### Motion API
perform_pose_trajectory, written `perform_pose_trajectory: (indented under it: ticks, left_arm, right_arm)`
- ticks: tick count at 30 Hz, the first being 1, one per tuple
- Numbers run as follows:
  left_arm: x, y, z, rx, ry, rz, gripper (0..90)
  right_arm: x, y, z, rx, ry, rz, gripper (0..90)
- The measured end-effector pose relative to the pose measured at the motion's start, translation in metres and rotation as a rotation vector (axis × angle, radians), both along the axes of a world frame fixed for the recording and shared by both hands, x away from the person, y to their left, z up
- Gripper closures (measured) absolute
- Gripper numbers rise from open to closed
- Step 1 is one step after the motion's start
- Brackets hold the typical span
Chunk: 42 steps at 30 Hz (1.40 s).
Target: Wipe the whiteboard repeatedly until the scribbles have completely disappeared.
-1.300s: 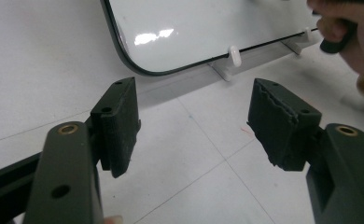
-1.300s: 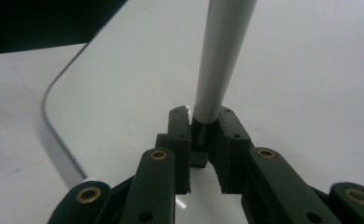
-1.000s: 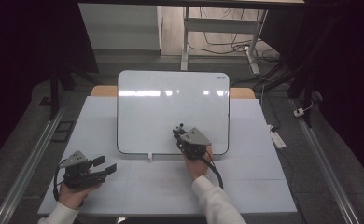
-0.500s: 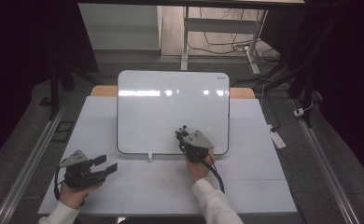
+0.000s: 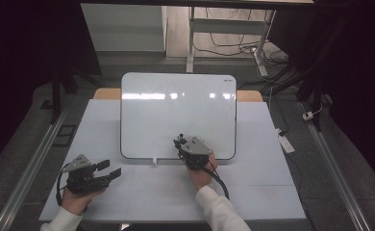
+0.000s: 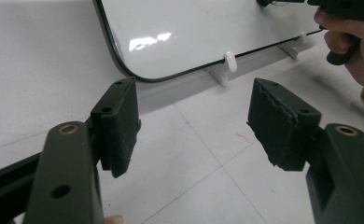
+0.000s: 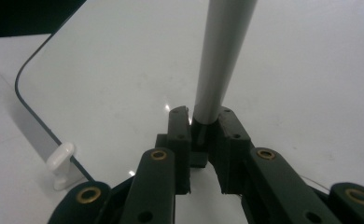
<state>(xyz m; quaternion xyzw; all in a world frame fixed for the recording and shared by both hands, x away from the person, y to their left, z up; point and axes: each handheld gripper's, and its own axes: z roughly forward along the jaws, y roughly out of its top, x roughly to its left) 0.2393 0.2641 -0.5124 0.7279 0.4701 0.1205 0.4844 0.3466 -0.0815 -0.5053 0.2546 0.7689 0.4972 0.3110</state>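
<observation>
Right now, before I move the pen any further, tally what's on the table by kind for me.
Whiteboard: 1
Grey pen, clamped in the right gripper: 1
White clips on the whiteboard's near edge: 2
Grippers, counting the open, empty left gripper: 2
Total: 6

Whiteboard (image 5: 178, 115) propped on white feet (image 6: 227, 65) blocks the table's (image 5: 267, 192) middle and far part. Bare table left, right and in front of it. Left gripper (image 5: 109, 169) sits front-left, open, nothing between jaws; right gripper (image 5: 180, 143) at board's lower edge.
</observation>
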Motion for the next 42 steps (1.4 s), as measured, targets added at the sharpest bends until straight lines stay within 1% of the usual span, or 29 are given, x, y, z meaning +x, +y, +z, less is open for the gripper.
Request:
perform_pose_trajectory:
  ticks: [1, 3, 5, 7, 10, 11, 12, 13, 15, 16, 17, 18, 20, 21, 22, 23, 25, 26, 27, 28, 30, 32, 33, 34, 37, 38, 40, 41, 42]
  left_arm:
    - [0.000, 0.000, 0.000, 0.000, 0.000, 0.000, 34.3]
    - [-0.001, 0.001, 0.000, 0.000, -0.002, 0.004, 34.4]
    - [-0.001, 0.001, 0.000, 0.000, 0.000, 0.004, 34.4]
    - [0.000, 0.000, -0.001, 0.004, 0.003, 0.005, 34.3]
    - [0.000, -0.001, -0.001, 0.008, 0.004, 0.003, 34.3]
    - [0.000, -0.001, -0.001, 0.008, 0.003, 0.003, 34.3]
    - [-0.001, -0.001, 0.000, 0.009, 0.002, 0.002, 34.3]
    - [-0.001, -0.001, 0.000, 0.007, 0.002, 0.003, 34.3]
    - [-0.001, 0.000, 0.000, 0.006, 0.001, 0.005, 34.4]
    - [-0.001, 0.000, -0.001, 0.005, 0.002, 0.005, 34.3]
    - [0.000, 0.000, -0.001, 0.005, 0.004, 0.006, 34.3]
    - [0.000, 0.000, -0.001, 0.005, 0.006, 0.005, 34.3]
    - [0.001, 0.000, -0.002, 0.009, 0.009, 0.002, 34.3]
    - [0.001, 0.000, -0.002, 0.008, 0.011, 0.002, 34.3]
    - [0.001, 0.000, -0.002, 0.010, 0.009, 0.000, 34.3]
    - [0.000, -0.001, -0.002, 0.008, 0.009, 0.002, 34.3]
    - [0.000, 0.000, -0.001, 0.007, 0.007, 0.005, 34.3]
    - [0.000, 0.000, -0.001, 0.006, 0.007, 0.005, 34.3]
    - [0.000, 0.000, -0.001, 0.006, 0.008, 0.004, 34.3]
    - [0.001, 0.000, -0.002, 0.007, 0.010, 0.003, 34.3]
    - [0.001, 0.000, -0.002, 0.010, 0.009, 0.000, 34.3]
    - [0.001, -0.001, -0.002, 0.008, 0.010, 0.002, 34.3]
    - [0.000, 0.000, -0.002, 0.008, 0.009, 0.004, 34.3]
    - [0.000, 0.000, -0.002, 0.008, 0.007, 0.006, 34.3]
    - [0.000, 0.000, -0.001, 0.006, 0.009, 0.006, 34.3]
    - [0.001, -0.001, -0.002, 0.007, 0.010, 0.004, 34.3]
    - [0.001, -0.001, -0.002, 0.010, 0.010, 0.003, 34.3]
    - [0.001, -0.001, -0.002, 0.011, 0.009, 0.004, 34.3]
    - [0.001, -0.001, -0.002, 0.011, 0.008, 0.004, 34.3]
  right_arm:
    - [0.003, -0.006, 0.002, 0.015, 0.004, -0.012, 77.6]
    - [0.010, -0.028, 0.009, 0.051, -0.008, -0.087, 77.6]
    - [0.013, -0.041, 0.013, 0.069, -0.007, -0.120, 77.6]
    - [0.012, -0.044, 0.012, 0.077, 0.002, -0.119, 77.6]
    - [0.004, -0.030, 0.004, 0.022, 0.033, -0.010, 77.6]
    - [0.002, -0.028, 0.002, -0.007, 0.027, 0.012, 77.6]
    - [0.003, -0.030, 0.002, -0.015, 0.027, 0.020, 77.6]
    - [0.005, -0.036, 0.004, 0.008, 0.032, 0.001, 77.6]
    - [0.013, -0.050, 0.011, 0.067, 0.032, -0.068, 77.6]
    - [0.016, -0.054, 0.013, 0.091, 0.037, -0.082, 77.6]
    - [0.016, -0.054, 0.013, 0.100, 0.041, -0.084, 77.6]
    - [0.015, -0.049, 0.012, 0.082, 0.042, -0.066, 77.6]
    - [0.009, -0.033, 0.005, 0.040, 0.065, 0.027, 77.6]
    - [0.007, -0.028, 0.004, 0.017, 0.062, 0.046, 77.6]
    - [0.006, -0.025, 0.004, 0.000, 0.048, 0.047, 77.6]
    - [0.009, -0.026, 0.005, 0.015, 0.043, 0.036, 77.6]
    - [0.015, -0.034, 0.010, 0.065, 0.024, -0.031, 77.6]
    - [0.016, -0.037, 0.012, 0.069, 0.011, -0.059, 77.6]
    - [0.017, -0.037, 0.013, 0.074, 0.015, -0.064, 77.6]
    - [0.015, -0.035, 0.012, 0.068, 0.018, -0.061, 77.6]
    - [0.009, -0.024, 0.006, 0.038, 0.043, 0.008, 77.6]
    - [0.005, -0.020, 0.004, -0.006, 0.022, 0.019, 77.6]
    - [0.007, -0.024, 0.005, 0.015, 0.018, -0.001, 77.7]
    - [0.013, -0.036, 0.010, 0.062, 0.008, -0.072, 77.7]
    - [0.014, -0.040, 0.012, 0.081, 0.009, -0.093, 77.6]
    - [0.012, -0.037, 0.010, 0.074, 0.012, -0.081, 77.6]
    - [0.006, -0.022, 0.003, 0.050, 0.035, -0.010, 77.6]
    - [0.003, -0.016, 0.001, 0.017, 0.026, 0.019, 77.6]
    - [0.002, -0.013, 0.000, -0.005, 0.010, 0.023, 77.6]
